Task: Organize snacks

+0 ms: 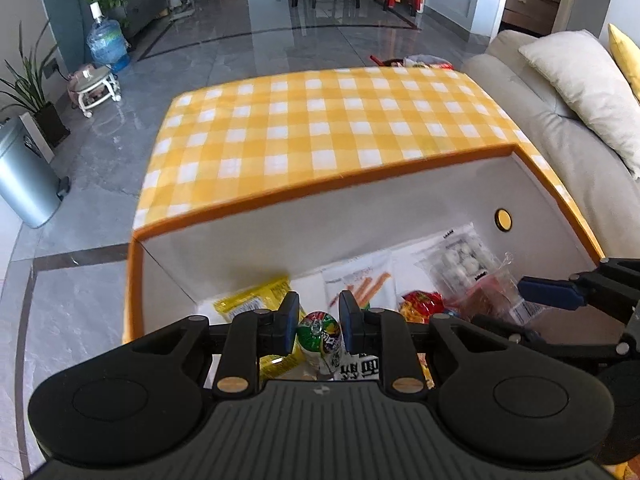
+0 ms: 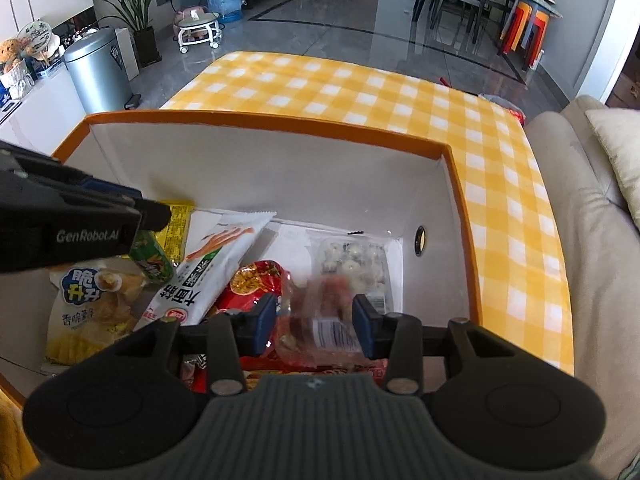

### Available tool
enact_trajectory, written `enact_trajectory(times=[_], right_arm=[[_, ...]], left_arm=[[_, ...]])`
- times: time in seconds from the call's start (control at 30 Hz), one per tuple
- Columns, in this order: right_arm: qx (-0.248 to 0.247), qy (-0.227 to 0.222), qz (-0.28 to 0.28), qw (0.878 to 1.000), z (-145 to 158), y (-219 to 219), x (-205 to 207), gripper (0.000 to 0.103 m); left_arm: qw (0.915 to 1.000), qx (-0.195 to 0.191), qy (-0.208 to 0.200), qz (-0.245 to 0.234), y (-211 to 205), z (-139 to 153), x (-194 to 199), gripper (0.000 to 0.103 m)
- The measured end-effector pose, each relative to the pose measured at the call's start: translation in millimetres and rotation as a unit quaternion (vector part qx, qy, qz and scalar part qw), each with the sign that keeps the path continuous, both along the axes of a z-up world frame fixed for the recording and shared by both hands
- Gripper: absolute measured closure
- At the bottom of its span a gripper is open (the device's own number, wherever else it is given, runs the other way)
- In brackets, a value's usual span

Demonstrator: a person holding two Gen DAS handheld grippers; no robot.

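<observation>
1. The green snack packet [image 1: 320,334] is sitting between the narrow-set fingers of the left gripper [image 1: 319,322], low inside the white storage box [image 1: 248,240]. Whether the pads are pressing on it I cannot tell. It looks narrow and upright, so if let go here it is likely toppling onto the yellow chip bag [image 2: 86,312] rather than lying flat.
2. The clear wrapped snack [image 2: 320,320] is lying between the half-open fingers of the right gripper [image 2: 316,326], over the red packet [image 2: 256,284]. Its film looks slippery and blurred; a grip too near one edge risks it twisting out.
3. Both grippers are working close together in the box, so the left gripper's arm [image 2: 72,232] may be knocking the white breadstick pack [image 2: 212,264] askew.
4. The box is resting on the yellow checked cloth [image 1: 304,128]; a push against its wall could be sliding it.
</observation>
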State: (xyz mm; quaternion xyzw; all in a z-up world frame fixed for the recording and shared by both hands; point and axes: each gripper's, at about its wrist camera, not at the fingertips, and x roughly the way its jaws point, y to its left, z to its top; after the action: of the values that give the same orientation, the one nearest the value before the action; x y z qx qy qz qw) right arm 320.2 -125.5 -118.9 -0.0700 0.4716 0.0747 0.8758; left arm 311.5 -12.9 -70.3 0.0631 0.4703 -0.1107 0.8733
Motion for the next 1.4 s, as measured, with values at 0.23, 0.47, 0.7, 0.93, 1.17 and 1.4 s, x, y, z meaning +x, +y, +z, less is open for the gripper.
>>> enact_trajectory(times=[0.23, 0.47, 0.7, 0.93, 1.17, 1.4], right_arm=[[-0.007, -0.031, 0.020, 0.999, 24, 7, -14, 0.033], [0.004, -0.084, 0.037, 0.996, 79, -1, -62, 0.017], [0.014, -0.158, 0.038, 0.987, 137, -28, -142, 0.008], [0.035, -0.208, -0.004, 0.978, 172, -44, -212, 0.004], [0.059, -0.237, -0.033, 0.969, 194, -49, -265, 0.004], [0.064, -0.254, -0.039, 0.964, 193, -39, -292, 0.004]], left_arm=[[0.9993, -0.004, -0.037, 0.003, 0, 31, -15, 0.041], [0.9948, -0.015, -0.101, 0.003, 3, 61, -58, 0.030], [0.9903, -0.031, -0.135, -0.010, -2, 82, -107, 0.026], [0.9838, 0.008, -0.179, -0.012, -3, 93, -162, 0.020], [0.9753, 0.008, -0.218, 0.032, 7, 110, -209, 0.012], [0.9636, 0.018, -0.265, 0.032, 10, 121, -246, 0.007]])
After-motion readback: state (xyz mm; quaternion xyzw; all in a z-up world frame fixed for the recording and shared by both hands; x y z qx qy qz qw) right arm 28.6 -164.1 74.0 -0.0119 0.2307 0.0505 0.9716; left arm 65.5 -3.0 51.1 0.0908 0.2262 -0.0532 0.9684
